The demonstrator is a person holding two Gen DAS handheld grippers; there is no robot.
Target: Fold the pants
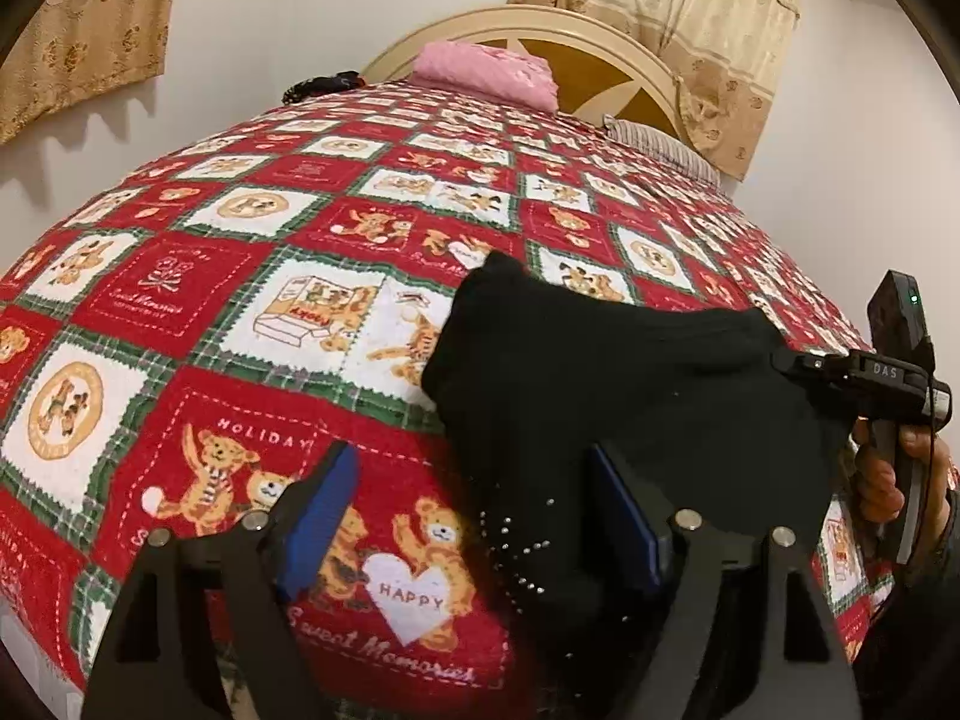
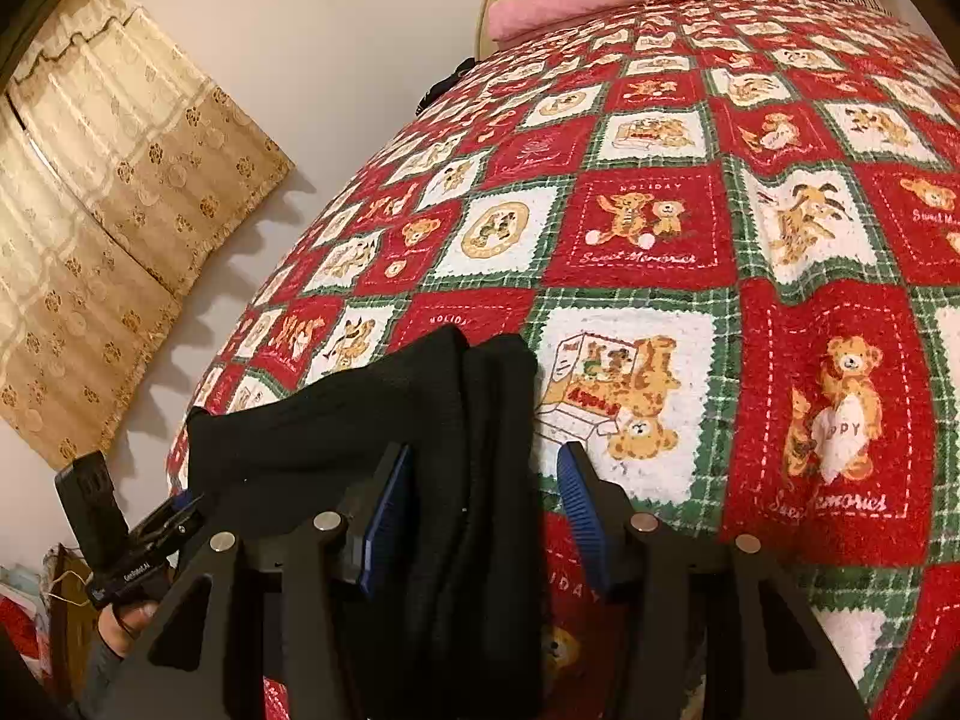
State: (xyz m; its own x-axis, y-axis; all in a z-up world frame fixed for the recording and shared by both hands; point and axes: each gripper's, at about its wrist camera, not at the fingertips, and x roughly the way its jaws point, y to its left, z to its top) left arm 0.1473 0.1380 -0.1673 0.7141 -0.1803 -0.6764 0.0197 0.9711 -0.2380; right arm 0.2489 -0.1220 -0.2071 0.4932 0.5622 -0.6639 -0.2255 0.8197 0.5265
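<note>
The black pants [image 1: 600, 372] lie folded in a compact bundle on the red teddy-bear bedspread [image 1: 210, 300]. My left gripper [image 1: 474, 510] is open, its blue pads [image 1: 324, 504] astride the pants' near left edge, which has small studs. In the left wrist view my right gripper [image 1: 786, 363] sits at the pants' right edge. In the right wrist view my right gripper [image 2: 486, 516] is open, with the pants' thick folded edge [image 2: 468, 450] between its jaws. My left gripper [image 2: 180, 516] shows there at the pants' far left corner.
A pink folded cloth [image 1: 486, 69] and a striped pillow [image 1: 660, 141] lie at the head of the bed by the cream headboard [image 1: 600, 36]. A small black item [image 1: 324, 85] lies at the bed's far left edge. Beige curtains [image 2: 108, 210] hang on the wall.
</note>
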